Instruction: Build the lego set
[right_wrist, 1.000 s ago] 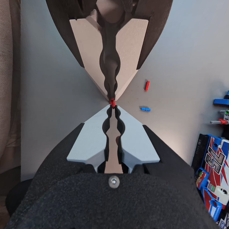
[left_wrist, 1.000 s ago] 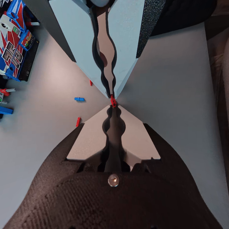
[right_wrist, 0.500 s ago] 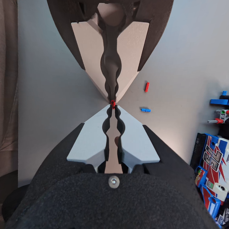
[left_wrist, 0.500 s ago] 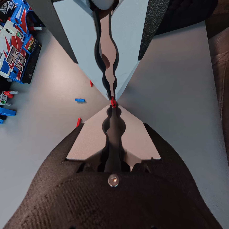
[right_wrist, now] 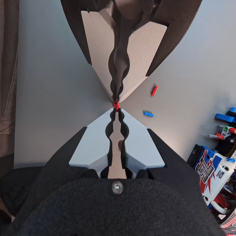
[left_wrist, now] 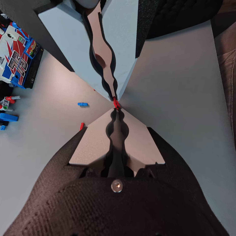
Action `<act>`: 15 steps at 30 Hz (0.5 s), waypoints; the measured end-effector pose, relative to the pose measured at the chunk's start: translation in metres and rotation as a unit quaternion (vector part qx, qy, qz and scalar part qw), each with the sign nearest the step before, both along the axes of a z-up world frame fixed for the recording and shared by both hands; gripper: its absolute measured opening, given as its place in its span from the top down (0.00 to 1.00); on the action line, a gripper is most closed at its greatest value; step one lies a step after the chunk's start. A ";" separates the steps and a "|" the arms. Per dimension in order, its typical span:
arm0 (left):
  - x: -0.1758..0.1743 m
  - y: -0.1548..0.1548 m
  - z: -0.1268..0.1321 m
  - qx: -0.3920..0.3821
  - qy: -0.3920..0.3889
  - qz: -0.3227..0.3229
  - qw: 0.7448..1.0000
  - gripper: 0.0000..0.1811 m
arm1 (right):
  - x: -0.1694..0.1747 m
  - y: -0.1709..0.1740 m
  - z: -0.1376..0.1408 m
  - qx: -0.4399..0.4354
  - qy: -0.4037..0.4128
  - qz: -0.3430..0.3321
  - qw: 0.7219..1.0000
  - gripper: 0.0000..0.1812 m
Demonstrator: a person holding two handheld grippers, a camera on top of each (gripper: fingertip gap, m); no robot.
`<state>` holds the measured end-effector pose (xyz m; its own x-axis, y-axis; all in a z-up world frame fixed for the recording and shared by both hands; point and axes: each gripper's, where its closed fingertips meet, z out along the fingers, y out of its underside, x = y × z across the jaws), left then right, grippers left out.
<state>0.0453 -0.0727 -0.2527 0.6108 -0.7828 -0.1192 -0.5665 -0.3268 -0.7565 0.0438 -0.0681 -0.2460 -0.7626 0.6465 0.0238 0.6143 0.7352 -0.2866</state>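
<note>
A small red Lego piece point(left_wrist: 116, 103) hangs above the grey table point(left_wrist: 178, 102), pinched at both ends. My left gripper point(left_wrist: 116, 109), with beige fingers, is shut on its near end. My right gripper point(left_wrist: 114, 99), with light blue fingers, comes in from the top of the left wrist view and is shut on the far end. In the right wrist view the red piece point(right_wrist: 116, 105) sits between my right gripper point(right_wrist: 116, 109) and my left gripper point(right_wrist: 115, 99), tip to tip. A cross-shaped hole shows on the piece.
A blue pin point(left_wrist: 82, 104) point(right_wrist: 148, 114) and a red pin point(left_wrist: 81, 125) point(right_wrist: 154, 90) lie loose on the table. A red, white and blue race car model point(left_wrist: 14, 60) point(right_wrist: 214, 171), a grey-and-red assembly point(left_wrist: 7, 102) and a blue part point(left_wrist: 8, 118) stand at one side. The table edge point(left_wrist: 214, 63) borders brown fabric. The tips of both grippers are at nearly the same place. Both grippers' tips are roughly 5 cm from the blue pin point(left_wrist: 82, 104). Seen from the right wrist view point(right_wrist: 148, 113) as well.
The two grippers have twisted relative to each other while still tip to tip. A little more of the red piece shows between the tips. The loose pins have not moved.
</note>
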 end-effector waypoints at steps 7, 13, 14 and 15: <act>0.003 0.002 0.000 0.003 -0.002 0.008 1.000 0.94 | 0.000 0.000 0.000 -0.002 0.008 0.004 1.000 0.99; 0.004 0.003 0.000 0.006 0.002 -0.001 1.000 0.96 | 0.001 -0.001 0.000 0.008 0.019 0.051 0.999 0.99; 0.004 0.003 0.000 0.006 0.002 -0.006 1.000 0.96 | 0.001 -0.001 0.000 0.010 0.017 0.058 0.998 0.99; 0.003 0.003 0.000 0.007 0.002 -0.011 1.000 0.97 | 0.001 -0.001 0.000 0.011 0.014 0.066 0.998 0.99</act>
<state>0.0488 -0.0702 -0.2525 0.5925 -0.7947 -0.1319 -0.5767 -0.3041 -0.7583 0.0445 -0.0690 -0.2463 -0.8399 0.5396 0.0587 0.5039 0.8153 -0.2853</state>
